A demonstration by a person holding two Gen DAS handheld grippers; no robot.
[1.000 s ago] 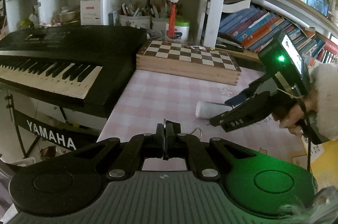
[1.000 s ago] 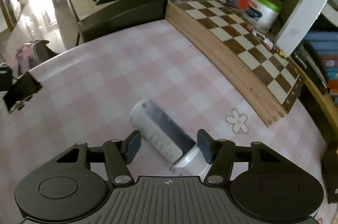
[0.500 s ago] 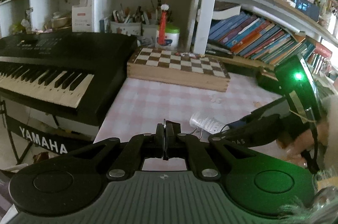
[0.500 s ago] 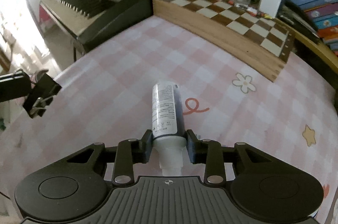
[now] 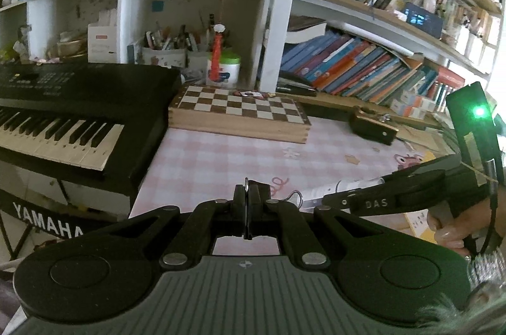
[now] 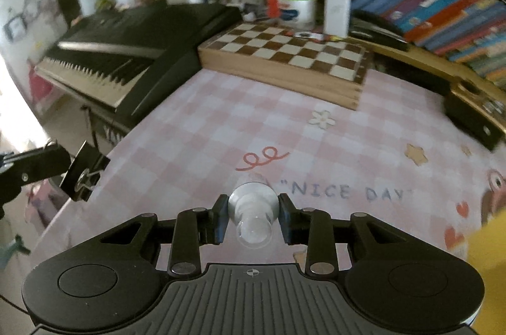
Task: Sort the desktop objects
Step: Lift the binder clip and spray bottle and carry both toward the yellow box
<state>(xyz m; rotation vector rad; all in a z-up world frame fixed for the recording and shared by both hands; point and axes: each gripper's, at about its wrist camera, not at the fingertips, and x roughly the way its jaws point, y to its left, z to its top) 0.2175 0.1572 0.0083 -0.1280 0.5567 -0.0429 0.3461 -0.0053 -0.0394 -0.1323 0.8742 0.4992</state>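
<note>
The right tool [image 6: 253, 219] had just closed its jaws onto the small bottle [image 6: 253, 213], and the pads now pressed on both sides of it. The bottle pointed straight away from the camera, clear cap nearest, its body hidden behind. It was up off the pink checked counter [image 6: 240, 120], on the near side of the chessboard box [image 6: 284, 57] and well apart from it. A hold near the cap end seemed chosen so the bottle could be carried lengthwise and set down somewhere narrow.

The left tool [image 5: 247, 208] was fully shut, its jaws meeting on the flat of a black binder clip [image 6: 83, 173], whose wire loops hung free. It hovered by the counter's edge, well to the keyboard [image 5: 72, 113] side of the chessboard box, probably keeping clear of the other hand.

Behind the chessboard box, the shelf cubby held a pen cup [image 5: 163, 55] crowded with pens and brushes, a likely home for slim things. Beside it stood a white tub with a green lid [image 5: 226, 68]; what it held I could not tell. A small dark box [image 5: 373, 126] sat to the right of the chessboard box, contents unclear.
</note>
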